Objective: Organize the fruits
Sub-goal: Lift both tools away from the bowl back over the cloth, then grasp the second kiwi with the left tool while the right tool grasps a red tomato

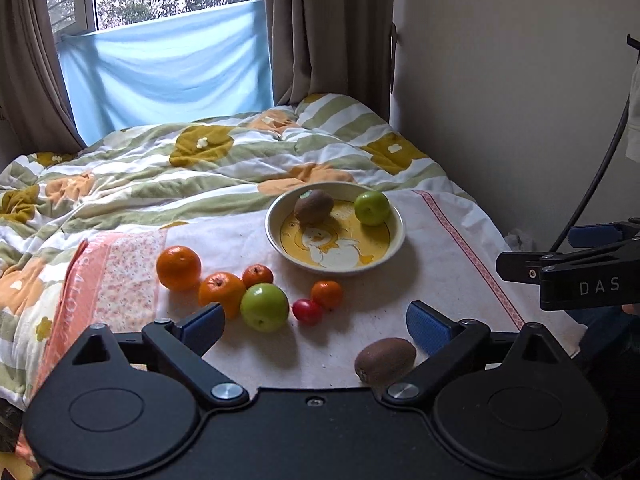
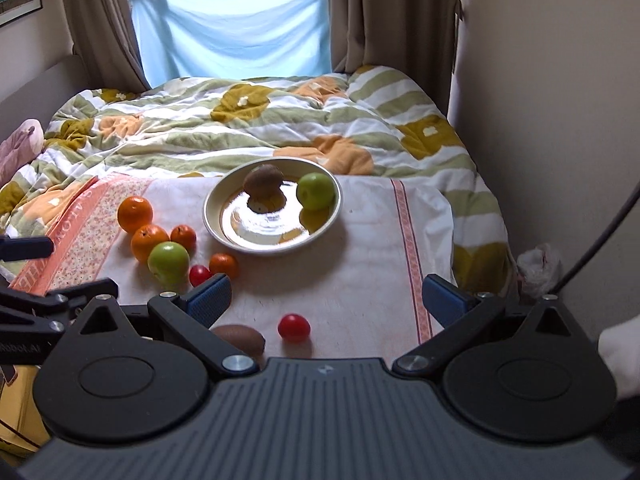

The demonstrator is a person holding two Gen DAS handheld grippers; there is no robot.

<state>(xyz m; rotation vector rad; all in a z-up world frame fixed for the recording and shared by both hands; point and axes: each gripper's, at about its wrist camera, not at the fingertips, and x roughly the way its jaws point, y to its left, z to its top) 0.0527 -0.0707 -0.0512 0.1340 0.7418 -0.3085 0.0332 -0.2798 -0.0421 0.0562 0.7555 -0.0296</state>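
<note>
Two fruits sit in the bowl [image 1: 394, 216] — the rest lie on the cloth [image 2: 360, 272]. Both tools, left [image 1: 316, 326] and right [image 2: 326, 296], gape wide, holding nothing. Round kiwi [image 1: 385, 359] could roll off this soft bed if bumped.

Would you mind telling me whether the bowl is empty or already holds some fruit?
Not empty: the bowl holds a kiwi and a green apple.
</note>
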